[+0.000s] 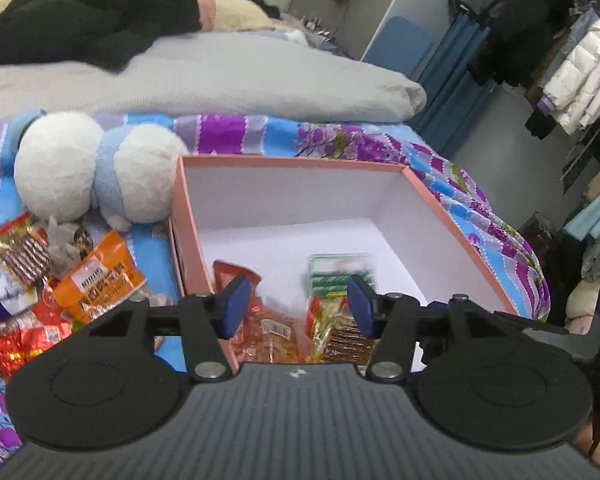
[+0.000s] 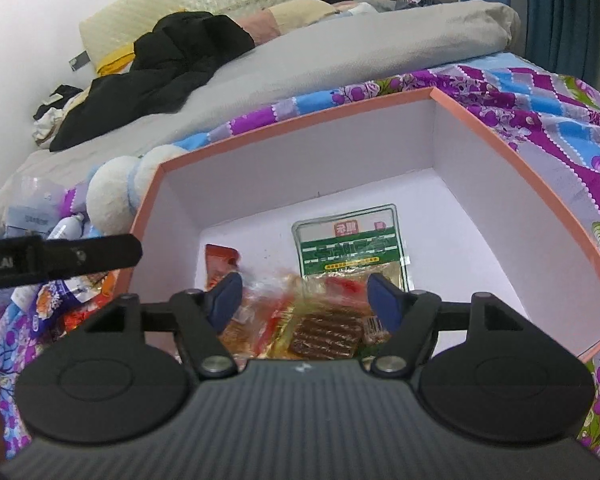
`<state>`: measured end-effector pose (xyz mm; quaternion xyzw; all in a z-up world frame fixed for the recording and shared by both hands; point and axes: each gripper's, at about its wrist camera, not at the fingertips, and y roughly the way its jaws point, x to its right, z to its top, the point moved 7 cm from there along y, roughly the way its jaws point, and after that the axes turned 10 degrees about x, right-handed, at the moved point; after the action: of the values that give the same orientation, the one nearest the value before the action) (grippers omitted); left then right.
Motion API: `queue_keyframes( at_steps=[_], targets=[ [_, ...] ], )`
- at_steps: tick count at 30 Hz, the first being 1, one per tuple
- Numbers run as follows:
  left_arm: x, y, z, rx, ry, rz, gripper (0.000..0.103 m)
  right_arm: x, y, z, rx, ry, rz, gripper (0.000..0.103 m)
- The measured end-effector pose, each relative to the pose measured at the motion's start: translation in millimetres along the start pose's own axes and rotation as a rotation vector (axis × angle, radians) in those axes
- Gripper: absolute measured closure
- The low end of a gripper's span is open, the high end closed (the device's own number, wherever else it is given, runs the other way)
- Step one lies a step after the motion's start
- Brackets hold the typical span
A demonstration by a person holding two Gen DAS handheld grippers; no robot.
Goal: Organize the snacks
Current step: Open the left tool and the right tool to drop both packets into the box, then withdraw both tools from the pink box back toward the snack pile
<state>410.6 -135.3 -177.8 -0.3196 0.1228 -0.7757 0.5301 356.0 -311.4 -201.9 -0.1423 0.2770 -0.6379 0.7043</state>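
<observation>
snacks split between the bed and the pink box

a pile of loose snack packets [image 1: 40,280] lies on the patterned bedspread [image 1: 260,132], below a white and blue plush toy [image 1: 96,172]. right of them stands the pink box [image 1: 460,232], holding a green packet [image 2: 350,244] and orange-red packets [image 1: 272,328]. the left hand-held gripper [image 1: 298,304] and the right hand-held gripper [image 2: 306,300] hang over the box, both spread, pinching nothing.

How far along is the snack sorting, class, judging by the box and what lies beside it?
Done: several packets, including a green-labelled packet, lie in the pink box. In hand: nothing; the left gripper and right gripper are open above them. Left: the orange packet and others on the bedspread.
</observation>
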Motion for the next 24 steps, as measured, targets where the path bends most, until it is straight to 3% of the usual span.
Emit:
queue_keyframes(
  at_steps=[11,24],
  targets=[
    [17.4,-77.8,9.9,0.087,0.027,0.01,0.044,-22.0,-51.1,11.7,0.073,-0.021,0.044,0.032],
    [18.9,-199.3,-9.9,0.19,-0.017,0.076,0.044,-67.8,-126.4,-3.3,0.133,-0.064,0.132,0.032]
  ],
)
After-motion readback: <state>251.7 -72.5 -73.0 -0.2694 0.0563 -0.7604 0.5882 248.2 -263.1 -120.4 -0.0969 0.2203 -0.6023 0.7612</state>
